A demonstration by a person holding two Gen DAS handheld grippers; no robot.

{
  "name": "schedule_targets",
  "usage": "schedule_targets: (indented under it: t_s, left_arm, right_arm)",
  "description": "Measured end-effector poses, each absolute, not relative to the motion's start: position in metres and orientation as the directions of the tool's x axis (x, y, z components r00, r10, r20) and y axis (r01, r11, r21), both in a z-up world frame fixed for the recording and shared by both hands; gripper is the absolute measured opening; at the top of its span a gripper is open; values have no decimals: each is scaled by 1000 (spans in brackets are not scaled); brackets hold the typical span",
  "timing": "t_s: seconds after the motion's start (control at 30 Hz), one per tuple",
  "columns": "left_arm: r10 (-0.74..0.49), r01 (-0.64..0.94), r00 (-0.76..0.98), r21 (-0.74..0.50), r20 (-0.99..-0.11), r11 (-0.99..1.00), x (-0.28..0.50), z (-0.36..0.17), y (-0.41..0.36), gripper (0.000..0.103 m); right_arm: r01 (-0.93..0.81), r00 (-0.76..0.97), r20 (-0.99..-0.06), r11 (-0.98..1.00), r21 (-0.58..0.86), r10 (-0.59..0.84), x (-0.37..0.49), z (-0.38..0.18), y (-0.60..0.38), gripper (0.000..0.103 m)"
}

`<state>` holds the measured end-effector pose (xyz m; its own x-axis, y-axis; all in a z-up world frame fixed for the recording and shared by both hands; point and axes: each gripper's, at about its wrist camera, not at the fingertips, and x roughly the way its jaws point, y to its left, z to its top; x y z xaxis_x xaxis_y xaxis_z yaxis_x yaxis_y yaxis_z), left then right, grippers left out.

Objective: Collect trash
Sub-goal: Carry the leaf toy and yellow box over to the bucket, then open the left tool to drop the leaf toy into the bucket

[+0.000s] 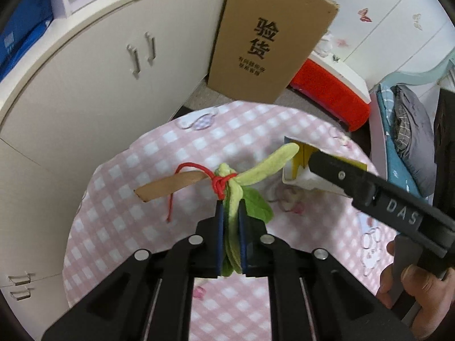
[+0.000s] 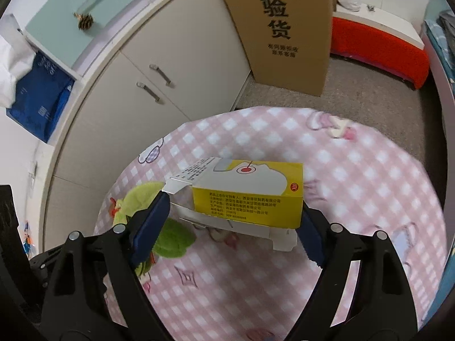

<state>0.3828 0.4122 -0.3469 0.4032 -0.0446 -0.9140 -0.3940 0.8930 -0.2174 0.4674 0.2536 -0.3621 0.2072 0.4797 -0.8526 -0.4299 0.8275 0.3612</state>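
My left gripper (image 1: pixel 231 213) is shut on a bundle of green leaves (image 1: pixel 233 199) tied with red string (image 1: pixel 219 184) to a brown cardboard strip (image 1: pixel 167 186), held over the pink checked tablecloth (image 1: pixel 142 199). My right gripper (image 2: pixel 233 216) is shut on a yellow and white medicine box (image 2: pixel 247 196) with open flaps, pads at both its ends. The box (image 1: pixel 295 167) and the right gripper body (image 1: pixel 384 204) show at the right of the left wrist view. The green leaves (image 2: pixel 170 236) show left of the box in the right wrist view.
A tall brown cardboard box (image 1: pixel 270 37) stands on the grey floor beyond the table, next to a white cabinet (image 1: pixel 99 85). A red and white bench (image 1: pixel 332 93) is behind. A bed with bedding (image 1: pixel 406 130) is at the right.
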Motion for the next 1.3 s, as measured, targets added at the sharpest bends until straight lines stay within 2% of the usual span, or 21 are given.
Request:
schedule_targets:
  t_s: [0.33, 0.67, 0.97, 1.3]
  left_arm:
    - [-35, -287, 479, -194, -877, 938, 384, -283, 299, 8]
    - [-103, -122, 527, -196, -844, 973, 379, -237, 118, 8]
    - [-193, 57, 490, -190, -850, 980, 376, -237, -33, 8]
    - [-230, 195, 402, -162, -886, 967, 384, -258, -130, 9]
  right_arm:
    - [-361, 316, -793, 839, 407, 521, 454, -306, 119, 82]
    - [-232, 451, -760, 883, 407, 468, 426, -260, -86, 82]
    - [-62, 528, -761, 911, 408, 377, 387, -260, -239, 82]
    - [106, 576, -761, 895, 433, 300, 351, -271, -348, 82]
